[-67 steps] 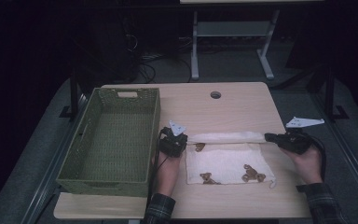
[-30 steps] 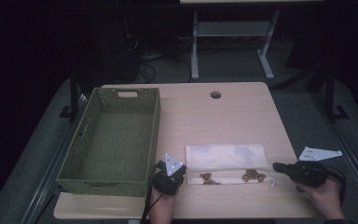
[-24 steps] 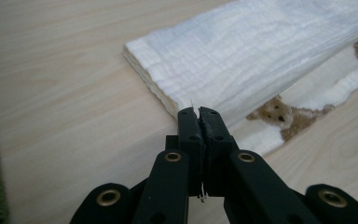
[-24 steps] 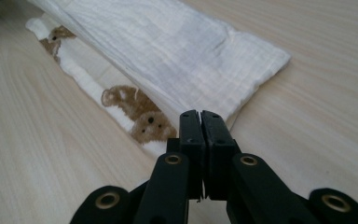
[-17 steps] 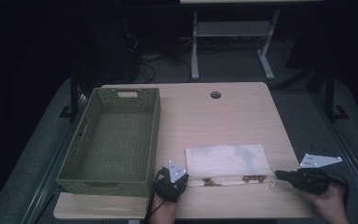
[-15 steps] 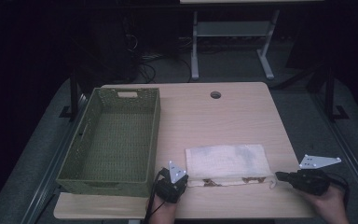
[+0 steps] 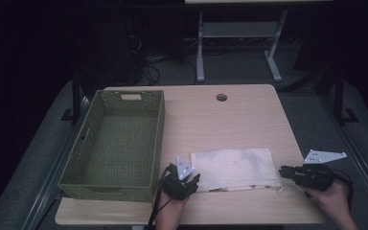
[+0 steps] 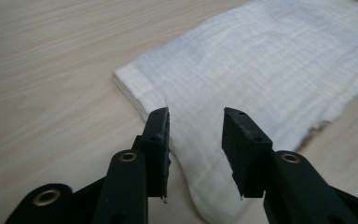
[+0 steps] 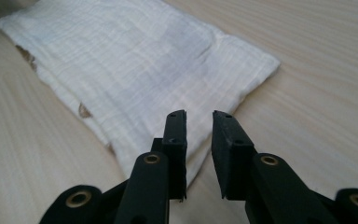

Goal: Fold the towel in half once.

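since the earlier frames the far edge of the white cloth has been carried toward the near side of the worktop and laid over, so the cloth now lies folded in a narrower band; the brown print that faced up earlier peeks out along the near edge. both hands have come closer to the near edge of the worktop.

left hand-held gripper: jaws have just been opening. left gripper view shows a clear gap between the pads, the near left corner of the cloth lying under and between them, not pinched.

right hand-held gripper: jaws have just been opening, gap narrower than on the left. right gripper view shows the near right corner of the cloth just below the tips, pads not pressing on it.

cloth position: flat on the worktop, near front edge, between the two grippers, right of the green woven basket and apart from it. round hole in the worktop sits well beyond the cloth.
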The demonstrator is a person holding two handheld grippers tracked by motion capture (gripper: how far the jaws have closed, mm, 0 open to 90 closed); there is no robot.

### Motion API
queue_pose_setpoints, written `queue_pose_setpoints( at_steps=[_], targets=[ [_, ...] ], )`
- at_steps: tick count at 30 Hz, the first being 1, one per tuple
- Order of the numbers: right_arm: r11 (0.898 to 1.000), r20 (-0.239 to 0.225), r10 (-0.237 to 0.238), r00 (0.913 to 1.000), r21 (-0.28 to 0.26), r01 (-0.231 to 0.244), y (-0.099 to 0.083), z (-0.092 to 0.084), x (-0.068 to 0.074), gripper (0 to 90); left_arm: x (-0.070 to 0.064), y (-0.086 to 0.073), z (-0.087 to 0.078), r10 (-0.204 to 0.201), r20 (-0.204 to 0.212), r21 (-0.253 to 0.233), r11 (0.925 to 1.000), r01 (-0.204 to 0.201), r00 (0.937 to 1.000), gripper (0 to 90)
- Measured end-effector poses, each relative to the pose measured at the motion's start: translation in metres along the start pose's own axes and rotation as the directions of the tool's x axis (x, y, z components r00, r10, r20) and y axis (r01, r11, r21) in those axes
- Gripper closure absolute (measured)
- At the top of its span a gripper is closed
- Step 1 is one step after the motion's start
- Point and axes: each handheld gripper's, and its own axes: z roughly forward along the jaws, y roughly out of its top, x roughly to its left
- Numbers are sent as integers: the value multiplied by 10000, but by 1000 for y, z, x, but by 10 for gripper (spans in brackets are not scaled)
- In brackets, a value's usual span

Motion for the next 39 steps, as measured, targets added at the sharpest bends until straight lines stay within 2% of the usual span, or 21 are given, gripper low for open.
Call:
queue_pose_setpoints(
  at_steps=[2,4,12,16,20,24,26,30,32,39],
  targets=[
    [10000,96,-32,9999,18,32,5,4,-3,733,4,3,9,-9,114,21,10000,9,9999,582],
    [9999,138,-136,9998,77,135,12,10,-5,719,7,6,15,111,4,77,9999,-111,9999,571],
    [9992,526,-401,9978,12,400,44,37,-25,698,27,20,40,-87,-52,123,9999,88,9999,550],
    [9996,653,-242,9976,125,234,53,51,-37,699,36,29,49,-56,-156,257,9997,60,9999,546],
    [9993,730,-5,9973,364,-22,55,67,-50,689,43,35,57,-21,-311,331,9994,31,9995,543],
    [9975,653,29,9979,709,-75,51,75,-53,679,47,38,62,0,-458,319,9995,15,9990,543],
    [9977,635,-40,9980,674,-2,49,75,-53,682,49,38,64,0,-512,368,9993,18,9987,543],
    [9979,577,-15,9983,645,-22,48,75,-51,803,53,39,65,-48,-589,436,9990,74,9983,542],
    [9978,589,-22,9983,659,-17,48,75,-49,833,55,38,68,-76,-569,442,9990,101,9984,542],
    [9980,576,-42,9983,629,6,47,75,-48,853,57,35,77,-144,-334,602,9981,164,9993,539]
  ],
)
